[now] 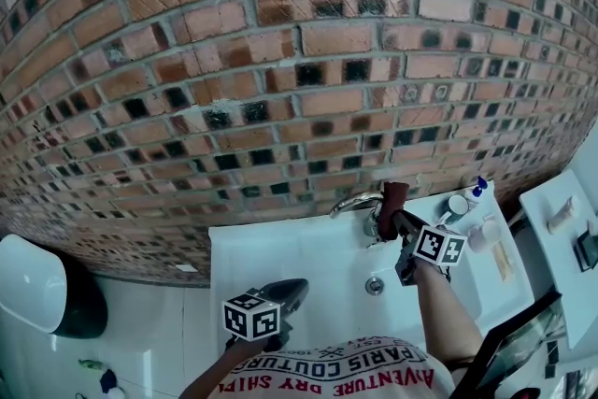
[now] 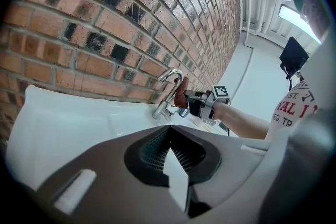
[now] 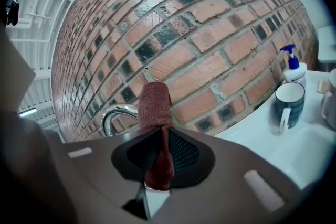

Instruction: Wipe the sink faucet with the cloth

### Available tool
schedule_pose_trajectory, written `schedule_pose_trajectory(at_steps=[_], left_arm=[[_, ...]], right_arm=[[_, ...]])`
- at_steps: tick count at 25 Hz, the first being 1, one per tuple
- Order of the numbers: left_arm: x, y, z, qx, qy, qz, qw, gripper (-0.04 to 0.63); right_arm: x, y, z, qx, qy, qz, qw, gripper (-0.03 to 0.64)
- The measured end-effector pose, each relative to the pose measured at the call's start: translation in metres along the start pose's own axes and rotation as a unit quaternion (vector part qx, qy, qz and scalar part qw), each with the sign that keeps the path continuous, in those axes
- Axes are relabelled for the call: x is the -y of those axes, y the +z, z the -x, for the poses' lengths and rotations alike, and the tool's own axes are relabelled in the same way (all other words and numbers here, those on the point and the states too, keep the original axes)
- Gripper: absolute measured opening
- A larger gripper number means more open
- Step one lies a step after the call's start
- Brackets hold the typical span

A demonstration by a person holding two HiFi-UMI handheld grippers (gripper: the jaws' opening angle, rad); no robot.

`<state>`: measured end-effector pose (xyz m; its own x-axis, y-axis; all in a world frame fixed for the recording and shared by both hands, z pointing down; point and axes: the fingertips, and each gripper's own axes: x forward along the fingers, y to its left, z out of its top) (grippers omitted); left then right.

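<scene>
A chrome faucet (image 1: 356,202) curves over the white sink (image 1: 280,252) against the brick wall. My right gripper (image 1: 391,221) is shut on a dark red cloth (image 1: 392,197), which stands up just right of the faucet's spout. In the right gripper view the cloth (image 3: 156,126) is pinched between the jaws, with the faucet (image 3: 116,115) to its left behind it. My left gripper (image 1: 285,296) hangs shut and empty over the sink's front left. In the left gripper view the faucet (image 2: 170,93), the cloth (image 2: 181,98) and the right gripper (image 2: 195,102) lie ahead.
A drain (image 1: 375,285) lies in the basin. On the sink's right ledge stand a blue mug (image 3: 289,104), a pump bottle (image 3: 294,68) and small items (image 1: 486,234). A white shelf (image 1: 561,248) is at the far right, a toilet (image 1: 37,285) at the left.
</scene>
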<state>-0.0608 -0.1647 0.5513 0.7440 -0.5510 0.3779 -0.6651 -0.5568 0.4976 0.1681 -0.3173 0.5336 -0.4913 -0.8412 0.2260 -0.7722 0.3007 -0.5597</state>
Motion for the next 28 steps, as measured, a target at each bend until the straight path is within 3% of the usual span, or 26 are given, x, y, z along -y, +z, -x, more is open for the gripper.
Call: schedule_pose_trajectory(at_steps=[8, 17, 23, 28], left_arm=[[-0.002, -0.002, -0.004, -0.002, 0.0, 0.004, 1.0, 0.0], [-0.007, 0.003, 0.0, 0.002, 0.006, 0.003, 1.0, 0.0], [-0.005, 0.005, 0.003, 0.006, 0.007, -0.001, 1.0, 0.0], [0.0, 0.006, 0.002, 0.008, 0.004, -0.006, 0.9999, 0.0]], right_arm=[[0.02, -0.037, -0.012, -0.043, -0.022, -0.021, 0.999, 0.043], [0.02, -0.038, -0.012, -0.05, -0.023, -0.015, 0.998, 0.043], [0.001, -0.018, 0.014, -0.021, 0.002, -0.008, 1.0, 0.042], [-0.036, 0.006, 0.04, 0.001, 0.054, 0.006, 0.999, 0.043]])
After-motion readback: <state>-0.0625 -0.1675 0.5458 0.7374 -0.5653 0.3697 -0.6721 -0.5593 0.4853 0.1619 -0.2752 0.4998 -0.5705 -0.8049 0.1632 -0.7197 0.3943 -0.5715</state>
